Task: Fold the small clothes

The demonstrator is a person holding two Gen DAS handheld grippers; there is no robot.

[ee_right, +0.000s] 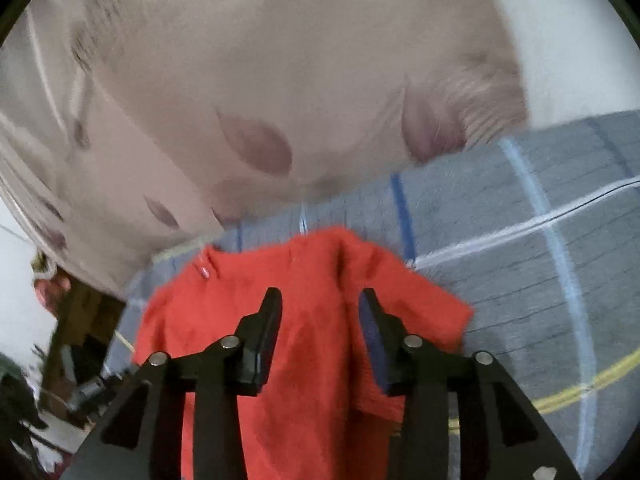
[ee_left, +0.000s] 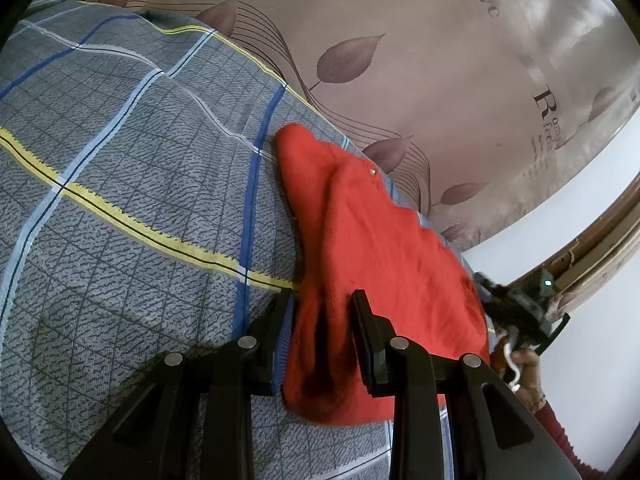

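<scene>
My left gripper (ee_left: 322, 308) is pinching a thick fold of the red garment (ee_left: 372, 240) beside the checked bedspread's (ee_left: 120, 168) far edge. My right gripper (ee_right: 320, 312) stands spread over it, gripping nothing. Roughly doubled, still rumpled; more folds needed, I reckon.

Red knit garment (ee_left: 372, 240) lies rumpled, partly folded (small button near collar), on grey checked bedcover (ee_left: 120, 168).
</scene>
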